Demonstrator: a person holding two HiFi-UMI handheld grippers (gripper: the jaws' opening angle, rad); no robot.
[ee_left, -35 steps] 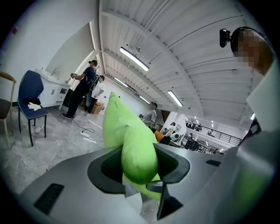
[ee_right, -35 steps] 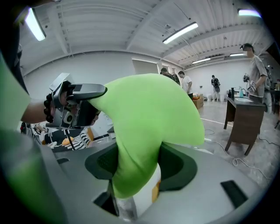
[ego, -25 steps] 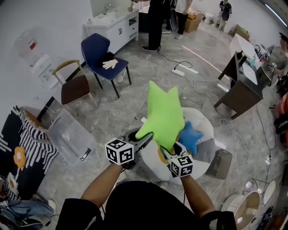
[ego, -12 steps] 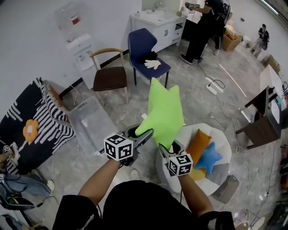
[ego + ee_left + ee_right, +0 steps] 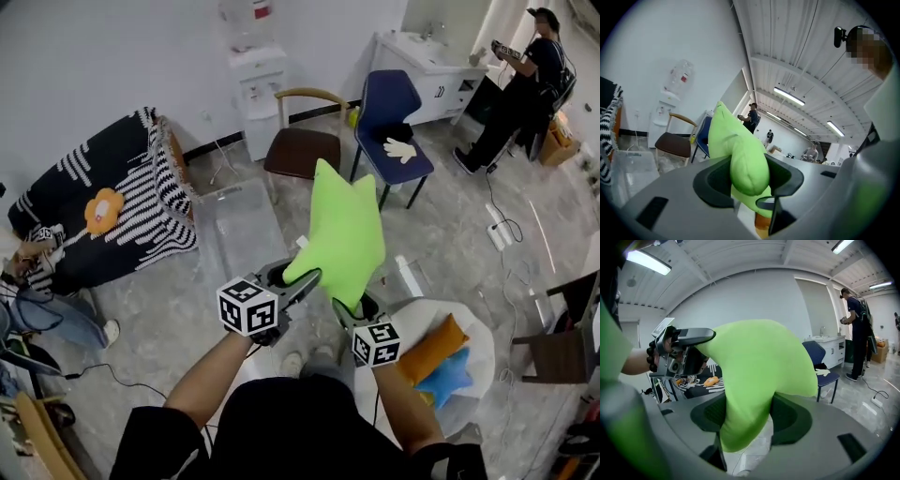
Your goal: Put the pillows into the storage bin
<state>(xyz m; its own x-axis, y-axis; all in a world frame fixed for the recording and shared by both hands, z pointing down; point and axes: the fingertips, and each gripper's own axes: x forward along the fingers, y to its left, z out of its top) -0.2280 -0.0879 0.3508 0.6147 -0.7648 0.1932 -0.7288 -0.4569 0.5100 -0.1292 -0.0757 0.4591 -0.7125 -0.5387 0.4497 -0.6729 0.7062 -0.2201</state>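
Your left tool (image 5: pixel 298 281) and right tool (image 5: pixel 348 307) grip the green pillow (image 5: pixel 342 234), not yet in the storage bin (image 5: pixel 242 234). The orange pillow (image 5: pixel 433 347) and blue pillow (image 5: pixel 448 377) are left to move.

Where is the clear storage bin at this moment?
In the head view the clear storage bin sits on the floor left of centre, between the striped couch and the brown chair, just beyond the held green star pillow.
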